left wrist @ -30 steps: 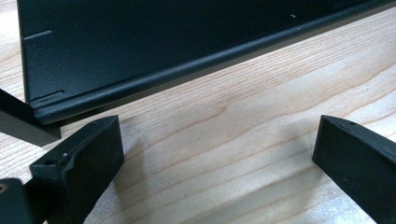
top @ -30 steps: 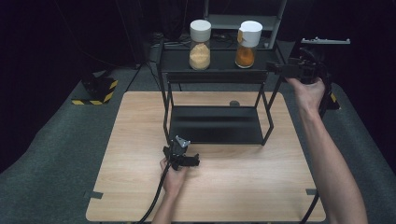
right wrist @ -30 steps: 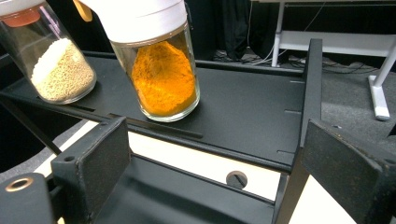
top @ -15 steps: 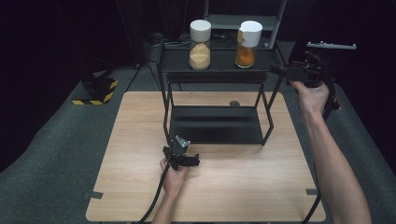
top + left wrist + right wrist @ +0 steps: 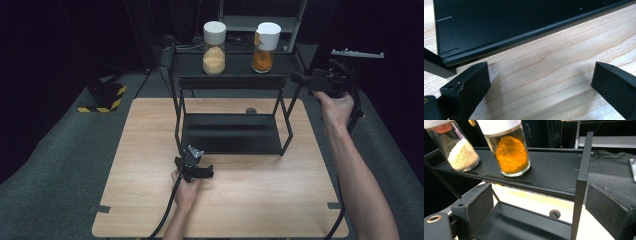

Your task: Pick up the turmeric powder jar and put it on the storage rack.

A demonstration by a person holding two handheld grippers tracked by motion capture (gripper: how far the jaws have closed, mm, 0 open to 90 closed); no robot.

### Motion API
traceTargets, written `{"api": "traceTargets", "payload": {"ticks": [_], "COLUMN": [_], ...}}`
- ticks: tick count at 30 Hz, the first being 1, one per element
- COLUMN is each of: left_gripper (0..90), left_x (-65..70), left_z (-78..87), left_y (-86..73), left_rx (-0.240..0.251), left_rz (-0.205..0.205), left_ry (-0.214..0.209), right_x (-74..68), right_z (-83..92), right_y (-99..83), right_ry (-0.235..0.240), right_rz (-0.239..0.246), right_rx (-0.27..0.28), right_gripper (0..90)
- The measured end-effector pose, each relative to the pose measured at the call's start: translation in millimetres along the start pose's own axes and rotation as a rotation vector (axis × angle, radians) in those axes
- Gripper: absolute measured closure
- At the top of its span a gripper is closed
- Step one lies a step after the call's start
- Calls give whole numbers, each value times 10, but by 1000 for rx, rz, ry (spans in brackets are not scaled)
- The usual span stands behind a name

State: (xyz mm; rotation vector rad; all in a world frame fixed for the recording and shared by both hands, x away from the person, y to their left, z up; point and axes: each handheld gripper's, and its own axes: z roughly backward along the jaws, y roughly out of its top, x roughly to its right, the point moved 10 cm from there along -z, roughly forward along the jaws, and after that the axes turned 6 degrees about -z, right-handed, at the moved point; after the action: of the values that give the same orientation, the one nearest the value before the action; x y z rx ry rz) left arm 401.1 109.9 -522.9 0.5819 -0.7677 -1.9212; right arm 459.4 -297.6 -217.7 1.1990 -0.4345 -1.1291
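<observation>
Right gripper [image 5: 300, 79] at frame right, jaws wide, empty, beside black metal shelf rack [image 5: 235, 82]. Glass jar of orange powder [image 5: 265, 47], white-lidded, on top shelf, upper centre. Left gripper [image 5: 205, 172] open, empty, low on wooden table [image 5: 150, 150].

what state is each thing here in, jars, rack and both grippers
orange powder jar: upright on the rack's top shelf, white lid on, part full
beige grain jar: upright beside it on the top shelf, lid on, part full
rack: standing on the table, lower shelf bare
left gripper: open, nothing between its jaws, low over the table by the rack's lower shelf
right gripper: open, holding nothing, facing the rack's right end
</observation>
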Motion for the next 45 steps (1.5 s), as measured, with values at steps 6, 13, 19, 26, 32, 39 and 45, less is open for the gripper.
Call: {"api": "traceTargets", "payload": {"ticks": [6,13,19,26,32,39,45], "left_gripper": [18,18,18,18,18,18,18], "left_x": [0,0,0,2,1,1,-1], "left_z": [0,0,0,-1,-1,-1,1], "left_y": [0,0,0,-1,-1,-1,0], "left_rx": [0,0,0,1,1,0,-2], "left_rz": [0,0,0,3,3,2,-1], "left_ry": [0,0,0,-1,-1,-1,-1], "right_x": [21,52,58,51,63,70,71], "right_z": [35,39,34,39,33,6,-11], "right_y": [-68,-138,-193,-266,-310,-366,-437], "right_ry": [5,9,2,4,8,8,9], "right_rz": [9,10,21,27,26,30,33], "right_rx": [-3,-12,-26,-28,-29,-41,-49], "right_gripper": [77,77,77,77,77,77,77]}}
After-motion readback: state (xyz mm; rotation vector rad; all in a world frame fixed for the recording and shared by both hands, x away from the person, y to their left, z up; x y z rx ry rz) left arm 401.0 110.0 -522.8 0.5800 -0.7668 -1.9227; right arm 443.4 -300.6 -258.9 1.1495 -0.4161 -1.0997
